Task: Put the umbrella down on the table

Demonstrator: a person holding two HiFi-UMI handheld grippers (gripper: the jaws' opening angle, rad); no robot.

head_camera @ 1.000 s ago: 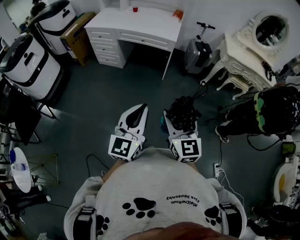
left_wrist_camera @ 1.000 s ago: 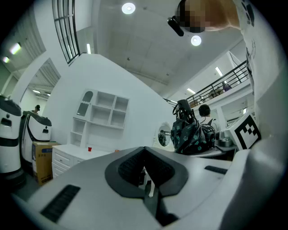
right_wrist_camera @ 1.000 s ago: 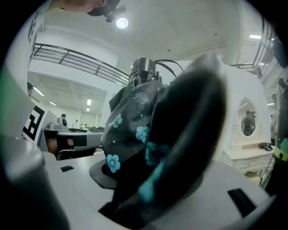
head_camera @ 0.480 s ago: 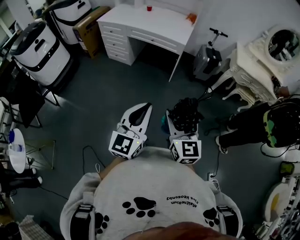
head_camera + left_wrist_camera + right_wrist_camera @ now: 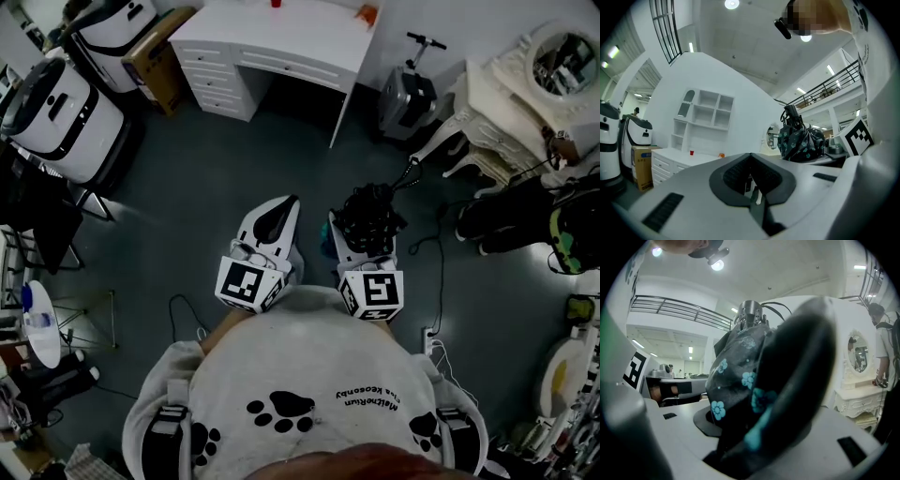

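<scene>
A folded dark umbrella (image 5: 368, 220) with teal flowers sticks out forward from my right gripper (image 5: 364, 246), whose jaws are shut on it. In the right gripper view the umbrella (image 5: 740, 366) fills the space between the jaws, its metal tip up, and the gripper (image 5: 740, 437) itself is mostly hidden. My left gripper (image 5: 287, 203) is beside it to the left, shut with nothing in it; the left gripper view shows its pads (image 5: 736, 176) meeting and the umbrella (image 5: 800, 143) off to the right. Both grippers hang over the dark floor. The white desk (image 5: 309, 28) stands ahead at the top.
A scooter (image 5: 410, 89) leans right of the desk. An ornate white vanity (image 5: 497, 89) with a mirror is at the far right, a person (image 5: 562, 220) below it. Two white machines (image 5: 56, 112) and a cardboard box (image 5: 155, 56) stand at the left. Cables lie on the floor.
The whole scene has slid in the head view as the person walks; the desk now reaches the top edge. Both grippers keep their pose, with the umbrella still gripped.
</scene>
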